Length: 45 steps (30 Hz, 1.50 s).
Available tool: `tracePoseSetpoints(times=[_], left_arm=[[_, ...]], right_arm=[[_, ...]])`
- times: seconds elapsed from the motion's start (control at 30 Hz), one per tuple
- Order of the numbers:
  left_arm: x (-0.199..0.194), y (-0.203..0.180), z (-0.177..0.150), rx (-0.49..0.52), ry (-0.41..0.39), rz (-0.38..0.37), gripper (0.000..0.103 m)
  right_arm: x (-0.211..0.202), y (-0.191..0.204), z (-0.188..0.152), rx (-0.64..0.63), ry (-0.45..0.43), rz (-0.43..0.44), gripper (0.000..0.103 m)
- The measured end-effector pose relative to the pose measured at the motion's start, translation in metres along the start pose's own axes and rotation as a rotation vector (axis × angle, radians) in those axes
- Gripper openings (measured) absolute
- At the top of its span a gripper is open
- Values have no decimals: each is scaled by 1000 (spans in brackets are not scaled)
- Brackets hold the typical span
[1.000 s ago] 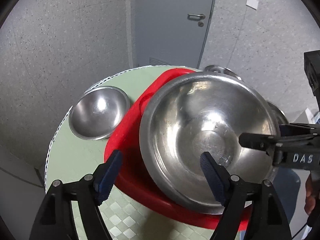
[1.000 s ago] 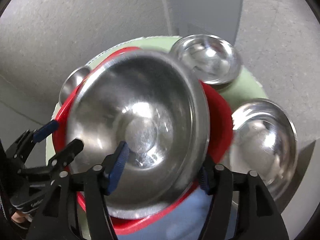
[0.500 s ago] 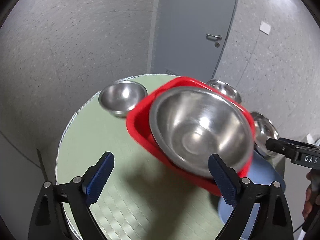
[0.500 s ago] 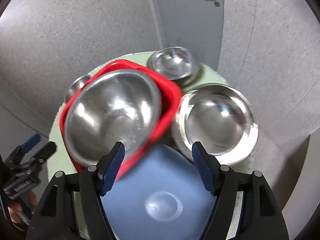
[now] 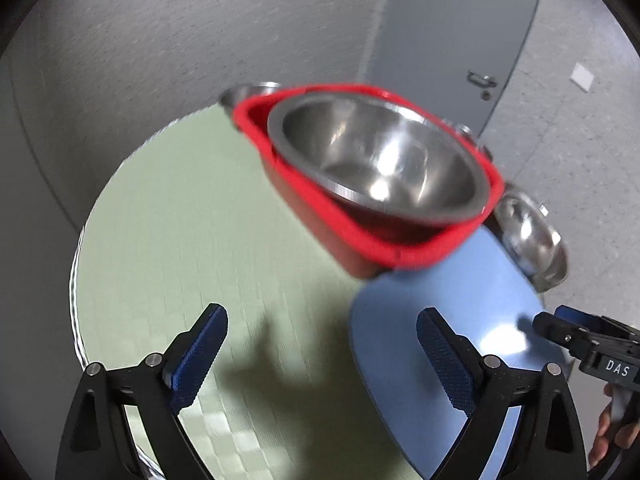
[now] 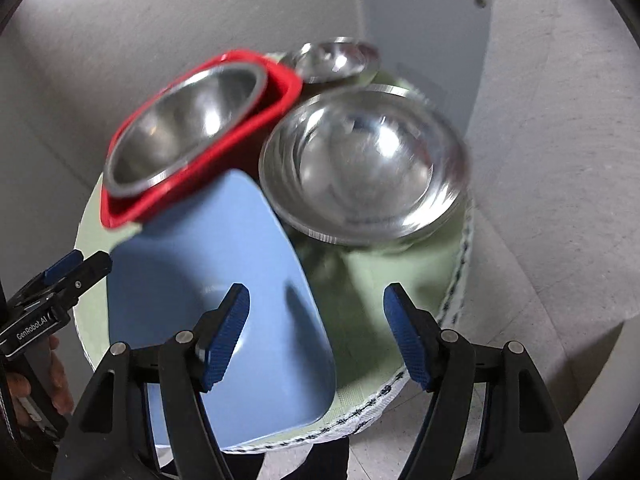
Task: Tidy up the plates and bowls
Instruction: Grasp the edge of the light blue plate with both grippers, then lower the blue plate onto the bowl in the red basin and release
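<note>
round green bench [image 5: 192, 216] | steel bowl [image 5: 380, 160] sits in red basin [image 5: 340, 236], blue plate [image 6: 208, 264] beside | my left tongs [image 5: 320, 356] and right tongs [image 6: 316, 332] gape, empty | bowl looks stiff, slick: i'd pinch rim

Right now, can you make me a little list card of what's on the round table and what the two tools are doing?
table: round green table
red dish: red dish with a steel bowl sitting inside it
blue plate: blue plate, flat, partly under the red dish
big bowl: large steel bowl, empty, beside the red dish
small bowl: small steel bowl at the far edge
left tool: left tool open, holding nothing
right tool: right tool open, holding nothing, above the blue plate's edge
</note>
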State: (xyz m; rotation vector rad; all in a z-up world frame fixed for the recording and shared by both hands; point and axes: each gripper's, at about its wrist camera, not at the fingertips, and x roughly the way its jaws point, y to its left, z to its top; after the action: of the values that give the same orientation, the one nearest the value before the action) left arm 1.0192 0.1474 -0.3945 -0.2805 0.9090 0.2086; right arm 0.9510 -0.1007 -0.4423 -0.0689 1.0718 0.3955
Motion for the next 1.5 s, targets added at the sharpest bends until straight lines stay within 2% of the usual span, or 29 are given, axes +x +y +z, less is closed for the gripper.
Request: tracePoseSetpoints(times=[0.03,0.07,0.1,0.13,0.17,0.23,0.27,0.5,0.7,0.9,1.0,1.2,1.33,1.5], left_arm=[[5,-4,-5,-1,14,3,83],[8,-7,-7,-8,31,-2,69],[11,-10,-9,-17,49,-19,57],[14,-14,-13,-21,62,-41,52],[16,-18,-16,-16,67,-40,43],[14,-27,-21,-5,49,-70,25],[12,-31,-23,4,44,-68,17],[-31,-44,-34,67,-55,-63,16],[-70,-58,-34,104,-127,-97,16],[-84,-49,-7,115,-176,-141,17],[-67,-38,19,118,-182,-144,17],[-5,-8,84,93,-143,-154,17],[37,6,120,88,-107,-123,17],[75,16,146,84,-56,-112,17]], right_arm=[[5,-2,-2,-8,9,12,70],[10,-2,-4,-16,16,26,68],[20,-4,-6,-24,38,52,60],[25,-3,-7,-21,54,73,50],[30,-7,-7,-13,71,107,45],[36,-10,-8,-3,80,193,21],[37,-11,-8,0,83,227,19],[3,-12,-5,-66,43,298,16],[-42,-11,-3,-97,-5,334,16],[-63,5,34,-113,-85,316,16],[-55,15,70,-111,-114,290,16],[-22,41,123,-103,-103,266,16],[9,54,148,-94,-75,250,16],[42,68,161,-79,-31,236,16]])
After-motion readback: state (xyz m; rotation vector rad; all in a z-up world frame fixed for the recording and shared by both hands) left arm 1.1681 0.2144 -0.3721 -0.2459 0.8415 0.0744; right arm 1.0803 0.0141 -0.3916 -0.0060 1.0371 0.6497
